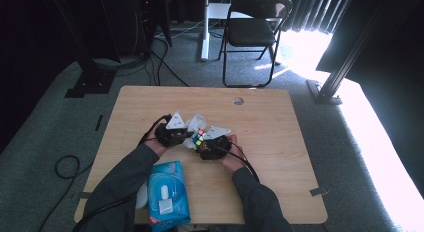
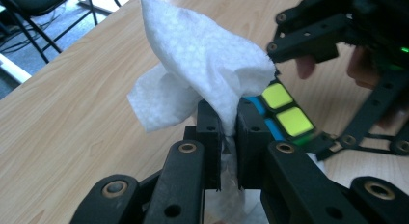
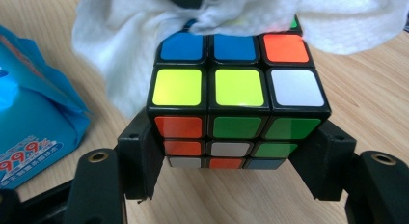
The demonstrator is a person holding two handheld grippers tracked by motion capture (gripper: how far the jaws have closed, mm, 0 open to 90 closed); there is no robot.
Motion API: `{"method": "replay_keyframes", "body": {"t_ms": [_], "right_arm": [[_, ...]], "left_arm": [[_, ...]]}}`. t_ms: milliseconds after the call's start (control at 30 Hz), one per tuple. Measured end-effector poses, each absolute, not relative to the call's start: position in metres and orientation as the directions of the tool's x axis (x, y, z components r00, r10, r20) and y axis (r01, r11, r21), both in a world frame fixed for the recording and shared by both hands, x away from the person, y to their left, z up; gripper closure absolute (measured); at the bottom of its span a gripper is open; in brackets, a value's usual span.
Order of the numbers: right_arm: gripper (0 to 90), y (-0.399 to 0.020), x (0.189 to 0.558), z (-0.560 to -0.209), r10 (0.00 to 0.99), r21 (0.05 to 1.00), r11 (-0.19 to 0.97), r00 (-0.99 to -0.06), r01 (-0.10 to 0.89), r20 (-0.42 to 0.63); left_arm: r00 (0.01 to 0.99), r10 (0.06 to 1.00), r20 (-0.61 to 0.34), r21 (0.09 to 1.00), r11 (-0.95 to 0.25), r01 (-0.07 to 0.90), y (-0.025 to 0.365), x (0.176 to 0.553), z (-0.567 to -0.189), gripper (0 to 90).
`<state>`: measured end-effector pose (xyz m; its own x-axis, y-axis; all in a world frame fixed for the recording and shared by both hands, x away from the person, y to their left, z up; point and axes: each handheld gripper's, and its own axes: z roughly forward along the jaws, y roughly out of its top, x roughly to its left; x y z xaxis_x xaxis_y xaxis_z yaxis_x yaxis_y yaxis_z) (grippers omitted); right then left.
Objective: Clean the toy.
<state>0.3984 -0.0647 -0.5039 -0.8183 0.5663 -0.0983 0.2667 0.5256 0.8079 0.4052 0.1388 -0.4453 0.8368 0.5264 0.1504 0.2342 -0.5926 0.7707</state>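
Observation:
A scrambled colour cube (image 3: pixel 236 103) sits between the jaws of my right gripper (image 3: pixel 236 159), which is shut on its two sides and holds it above the table. A white wet wipe (image 2: pixel 202 64) is pinched in my left gripper (image 2: pixel 230 137), shut on it, and its loose part drapes over the cube's far edge (image 3: pixel 251 16). In the high view the left gripper (image 1: pixel 172 134) and the right gripper (image 1: pixel 212 144) meet over the table's middle, with the cube (image 1: pixel 198 138) and the wipe (image 1: pixel 195 123) between them.
A blue pack of wet wipes (image 1: pixel 167 192) lies at the near edge of the wooden table (image 1: pixel 280 157), by the person's left forearm. A black folding chair (image 1: pixel 252 29) stands on the carpet beyond the table. A round hole (image 1: pixel 238 100) marks the table's far edge.

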Motion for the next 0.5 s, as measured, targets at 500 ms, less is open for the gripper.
{"method": "replay_keyframes", "body": {"t_ms": [500], "right_arm": [[34.4,-0.059,0.4,-0.498,0.569,0.81,0.524,-0.816,0.264,-0.102]], "left_arm": [[0.875,0.458,0.159,0.77,-0.612,0.181,0.125,0.391,-0.443,82.9]]}}
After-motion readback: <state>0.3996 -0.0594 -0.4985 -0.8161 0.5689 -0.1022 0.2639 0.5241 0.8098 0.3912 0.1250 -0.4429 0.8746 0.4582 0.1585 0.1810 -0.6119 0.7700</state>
